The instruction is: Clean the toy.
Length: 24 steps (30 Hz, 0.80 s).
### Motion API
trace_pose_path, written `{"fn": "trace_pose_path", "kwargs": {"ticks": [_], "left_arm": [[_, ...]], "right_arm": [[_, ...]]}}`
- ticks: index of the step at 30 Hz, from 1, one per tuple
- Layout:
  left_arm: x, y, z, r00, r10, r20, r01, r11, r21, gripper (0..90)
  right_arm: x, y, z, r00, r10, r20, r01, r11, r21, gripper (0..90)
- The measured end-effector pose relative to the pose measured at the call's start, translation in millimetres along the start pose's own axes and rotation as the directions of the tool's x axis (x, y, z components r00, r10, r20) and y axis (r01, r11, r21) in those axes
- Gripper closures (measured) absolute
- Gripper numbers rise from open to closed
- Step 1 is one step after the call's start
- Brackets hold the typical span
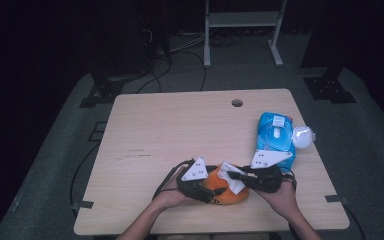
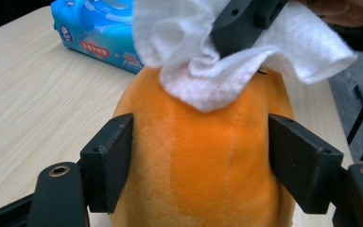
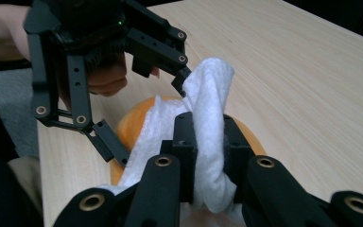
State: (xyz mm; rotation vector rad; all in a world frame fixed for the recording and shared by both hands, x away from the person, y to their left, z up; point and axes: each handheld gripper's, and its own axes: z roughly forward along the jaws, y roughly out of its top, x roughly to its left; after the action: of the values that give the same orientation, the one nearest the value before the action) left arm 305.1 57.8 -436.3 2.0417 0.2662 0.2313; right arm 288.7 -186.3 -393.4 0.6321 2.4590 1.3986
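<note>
An orange plush toy [image 1: 231, 196] lies near the table's front edge. My left gripper [image 1: 214, 192] comes at it from the left. In the left gripper view its two jaws press against the toy's sides [image 2: 203, 161]. A white wipe [image 1: 230, 176] is draped over the top of the toy. My right gripper [image 1: 235, 175] reaches in from the right and is shut on the wipe. The right gripper view has the cloth [image 3: 210, 90] pinched between the jaws, with the left gripper [image 3: 153, 120] beyond it straddling the toy [image 3: 132, 123].
A blue pack of wet wipes [image 1: 275, 136] lies at the right of the wooden table [image 1: 180, 125], with a white round object [image 1: 302, 136] beside it at the table's right edge. A cable hole [image 1: 237, 103] sits near the far edge.
</note>
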Motion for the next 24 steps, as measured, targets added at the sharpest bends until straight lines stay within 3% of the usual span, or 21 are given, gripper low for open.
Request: {"fn": "trace_pose_path", "kwargs": {"ticks": [3, 8, 14, 17, 20, 24], "left_arm": [[3.5, -3.1, -1.0, 0.9996, -0.028, 0.007, 0.028, 0.9995, -0.012, 27.3], [2.0, -0.8, 0.3, 0.9998, -0.020, 0.005, 0.020, 0.9998, -0.003, 27.3], [-2.8, 1.7, 0.5, 1.0000, 0.009, 0.003, -0.009, 0.9999, 0.008, 26.7], [0.8, 2.2, -2.5, 0.9995, -0.015, 0.028, 0.015, 0.9999, -0.009, 20.3], [4.9, 3.7, -7.2, 0.9993, -0.028, 0.024, 0.028, 0.9996, -0.004, 14.3], [11.4, -0.7, -9.1, 0.9968, -0.073, 0.032, 0.072, 0.9972, 0.021, 15.6]], "right_arm": [[-9.8, -4.3, -3.7, 0.9995, 0.033, -0.001, -0.033, 0.999, -0.003, 79.4], [-19.6, -10.9, -10.7, 0.9956, 0.093, 0.010, -0.093, 0.996, -0.009, 79.4], [-4.7, -1.2, 0.9, 0.9996, 0.024, -0.013, -0.024, 1.000, 0.004, 79.4], [-9.4, -3.0, 0.3, 0.9983, 0.038, -0.044, -0.038, 0.999, 0.017, 79.4], [-12.7, -5.6, -3.1, 0.9983, 0.046, -0.036, -0.045, 0.999, 0.021, 79.4], [-21.1, -9.4, -7.9, 0.9971, 0.072, -0.025, -0.071, 0.997, 0.013, 79.4]]}}
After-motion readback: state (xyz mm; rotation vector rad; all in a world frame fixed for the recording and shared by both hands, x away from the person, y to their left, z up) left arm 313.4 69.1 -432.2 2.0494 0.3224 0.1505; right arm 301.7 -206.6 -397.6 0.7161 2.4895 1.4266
